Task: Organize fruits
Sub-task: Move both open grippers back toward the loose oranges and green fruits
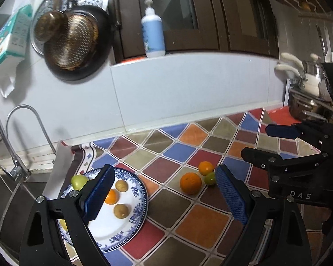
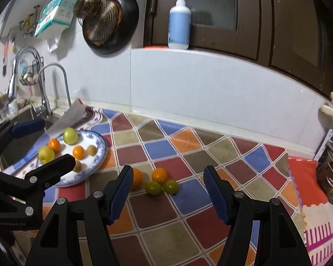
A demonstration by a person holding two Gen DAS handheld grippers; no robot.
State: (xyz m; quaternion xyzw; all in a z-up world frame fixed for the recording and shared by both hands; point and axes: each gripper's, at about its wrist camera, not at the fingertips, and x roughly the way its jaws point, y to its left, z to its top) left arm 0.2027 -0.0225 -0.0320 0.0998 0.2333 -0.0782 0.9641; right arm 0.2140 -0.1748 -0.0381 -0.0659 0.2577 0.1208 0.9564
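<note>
On the patchwork counter cloth lie two oranges (image 2: 159, 175) (image 1: 190, 182) and two small green fruits (image 2: 153, 187) (image 2: 171, 186), bunched together. A blue-and-white plate (image 1: 142, 199) (image 2: 100, 141) to their left holds several fruits: oranges (image 2: 78, 151), green ones (image 2: 70, 135) and brown ones (image 1: 121, 185). My left gripper (image 1: 164, 195) (image 2: 44, 146) hangs open over the plate's right edge, nothing between its fingers. My right gripper (image 2: 168, 195) (image 1: 255, 141) is open just short of the loose fruits and holds nothing. Its left finger hides part of one orange (image 2: 137, 178).
A sink with a curved tap (image 2: 53, 84) lies left of the plate. A pan (image 2: 108, 20) hangs on the tiled wall, and a pump bottle (image 2: 179, 22) stands on the ledge. Pots on a rack (image 1: 306, 102) stand at the far right.
</note>
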